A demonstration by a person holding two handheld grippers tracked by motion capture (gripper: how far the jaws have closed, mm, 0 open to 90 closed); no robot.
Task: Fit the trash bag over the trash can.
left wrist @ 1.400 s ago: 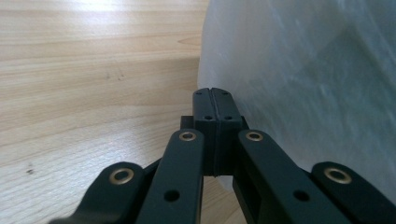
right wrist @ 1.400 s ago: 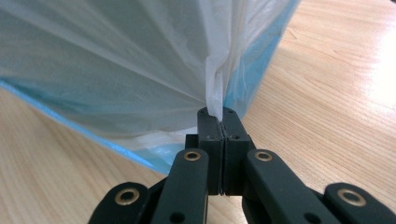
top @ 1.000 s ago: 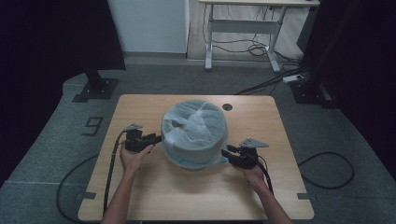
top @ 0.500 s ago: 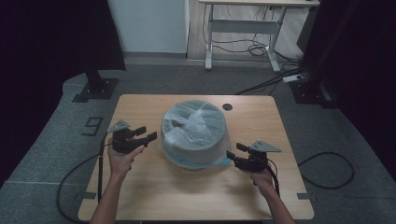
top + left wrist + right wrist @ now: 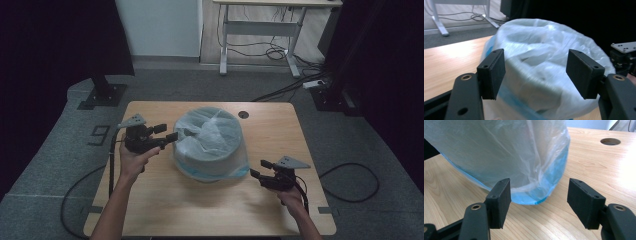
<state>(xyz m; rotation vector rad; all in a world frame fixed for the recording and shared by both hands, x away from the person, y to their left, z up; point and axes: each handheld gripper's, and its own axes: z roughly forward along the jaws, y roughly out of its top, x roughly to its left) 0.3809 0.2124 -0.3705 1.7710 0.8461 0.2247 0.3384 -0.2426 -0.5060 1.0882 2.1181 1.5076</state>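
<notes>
A round tub covered by a thin white-and-blue plastic bag stands in the middle of the wooden table. My left gripper is held up beside the bag's upper left edge. Its jaws have just been opening, and they now stand open with nothing between them. In the left gripper view the gripper looks onto the crumpled bag. My right gripper is low over the table, just off the bag's lower right hem. Its jaws have also just been opening and are open and empty. The right gripper faces the bag's blue hem.
A round cable hole sits in the table behind the tub. Beyond the table are a white desk frame with cables beneath it and a black stand base on the grey floor. The right gripper shows past the bag.
Both grippers have come away from the bag's sides with jaws wider apart. The left one rose and drew left; the right one drew out to the right.
</notes>
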